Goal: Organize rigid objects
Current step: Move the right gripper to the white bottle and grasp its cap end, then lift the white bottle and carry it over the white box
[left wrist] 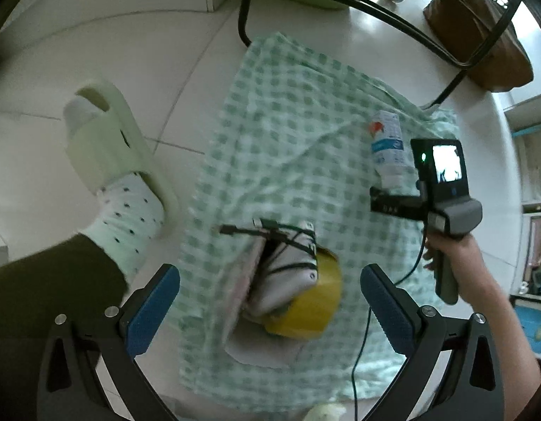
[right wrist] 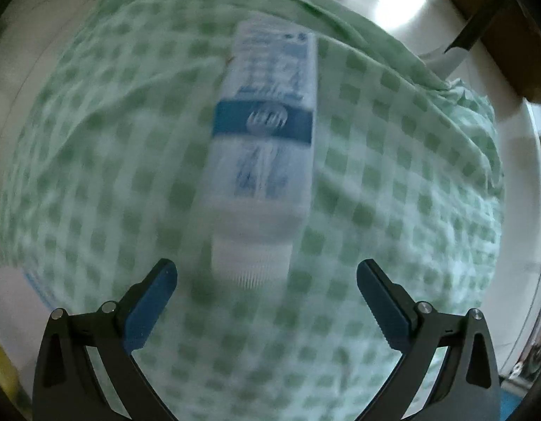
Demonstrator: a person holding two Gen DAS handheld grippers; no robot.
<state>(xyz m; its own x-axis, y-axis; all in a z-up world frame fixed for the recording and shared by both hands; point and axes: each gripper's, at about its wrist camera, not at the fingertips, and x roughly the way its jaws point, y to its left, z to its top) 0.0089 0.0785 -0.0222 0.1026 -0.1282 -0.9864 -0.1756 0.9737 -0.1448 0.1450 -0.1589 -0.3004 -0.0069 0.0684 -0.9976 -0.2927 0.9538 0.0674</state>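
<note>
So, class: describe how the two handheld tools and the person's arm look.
Each tool, left and right, has black angular fingers with blue ribbed pads and silver rivets. The right one carries a grey handle, a small lit screen and a black cable. The forearm is bare.

No readable text anywhere — white tube [right wrist: 261,147] has a blue band with an oval emblem, lettering too blurred to make out. Same tube [left wrist: 388,147] in left wrist view — print illegible.

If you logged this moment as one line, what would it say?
left gripper: open, above tape roll and power bank | right gripper: open over lying white tube | checked cloth: underneath
</note>
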